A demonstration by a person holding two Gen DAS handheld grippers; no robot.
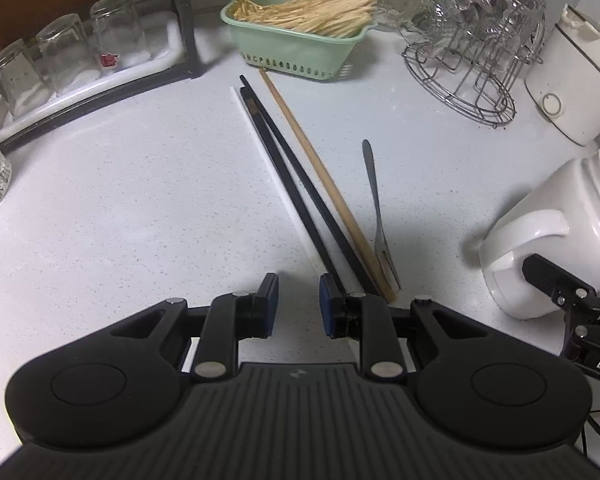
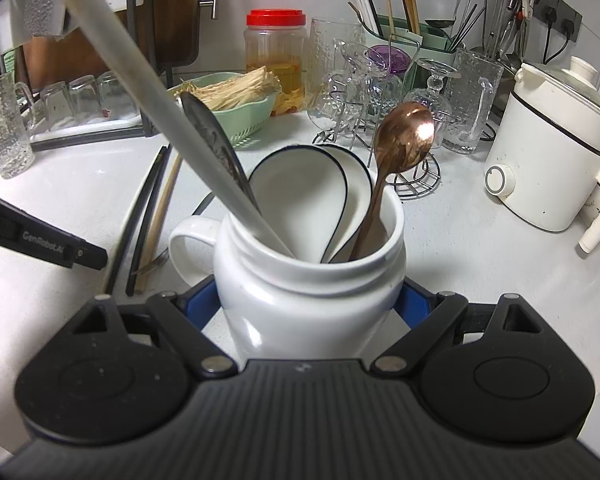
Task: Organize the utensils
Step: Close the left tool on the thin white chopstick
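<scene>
Because the chopsticks are lying tight together on the counter, a pinch aimed at one is risking catching its neighbour or rolling the whole bundle sideways. The two black chopsticks [image 1: 296, 184] are lying between a white chopstick [image 1: 276, 168] on their left and a wooden chopstick [image 1: 320, 172] on their right, all running long-axis from near right to far left, their far ends pointing toward the green basket [image 1: 300, 44]. The small fork [image 1: 376, 208] is lying just right of them, tines near, handle pointing far.

The left gripper [image 1: 299, 306] is hovering over the near ends, its jaws standing narrowly apart and holding nothing; its right finger is sitting over the black tips, so a closing pinch could be missing them.

The right gripper [image 2: 312, 304] is clamping the white mug [image 2: 312, 292], which is already holding spoons [image 2: 400, 148]. A loosening grip would be letting the top-heavy mug tip.
</scene>
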